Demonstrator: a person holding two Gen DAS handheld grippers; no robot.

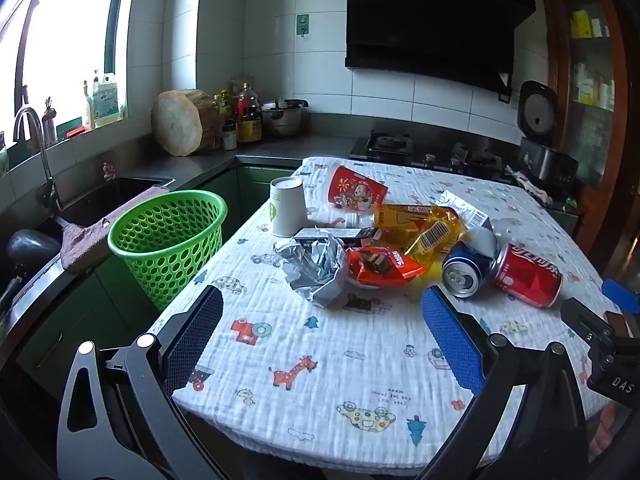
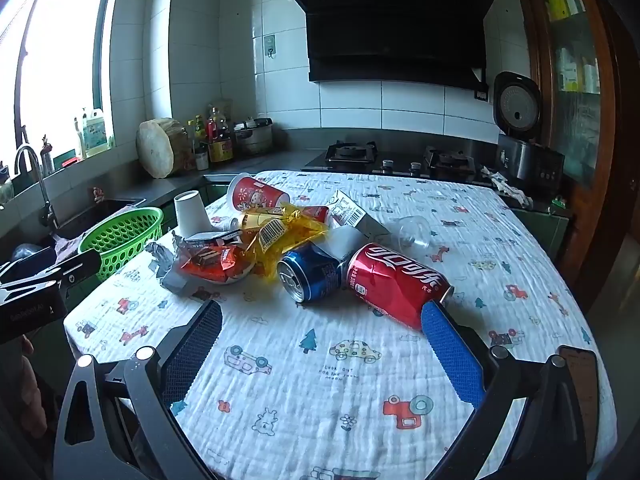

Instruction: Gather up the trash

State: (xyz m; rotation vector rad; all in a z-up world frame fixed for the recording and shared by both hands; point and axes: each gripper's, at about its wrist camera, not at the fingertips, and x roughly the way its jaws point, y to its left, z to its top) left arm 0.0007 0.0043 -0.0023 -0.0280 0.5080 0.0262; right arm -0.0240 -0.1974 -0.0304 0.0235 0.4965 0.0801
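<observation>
Only the right wrist view is showing a clear plastic cup [image 2: 414,232] lying behind the red can [image 2: 394,282]. The trash is sitting in 1 heap mid-table: dented red can touching blue can [image 1: 468,268], crumpled foil [image 1: 316,266], orange wrapper [image 1: 382,266]. The green basket [image 1: 170,236] is standing beside the table's left edge. Left gripper [image 1: 324,316] and right gripper [image 2: 322,322] are both hanging spread wide, gripping nothing.

1. A dented red aluminium cola can [image 2: 396,284] lies on its side on the bench, touching a blue aluminium can [image 2: 310,274] (also toppled, mouth facing the camera).
2. A crumpled orange snack wrapper [image 1: 382,266] rests against crumpled silver foil [image 1: 314,266].
3. A green perforated plastic basket [image 1: 168,236] stands upright beside the bench.
</observation>
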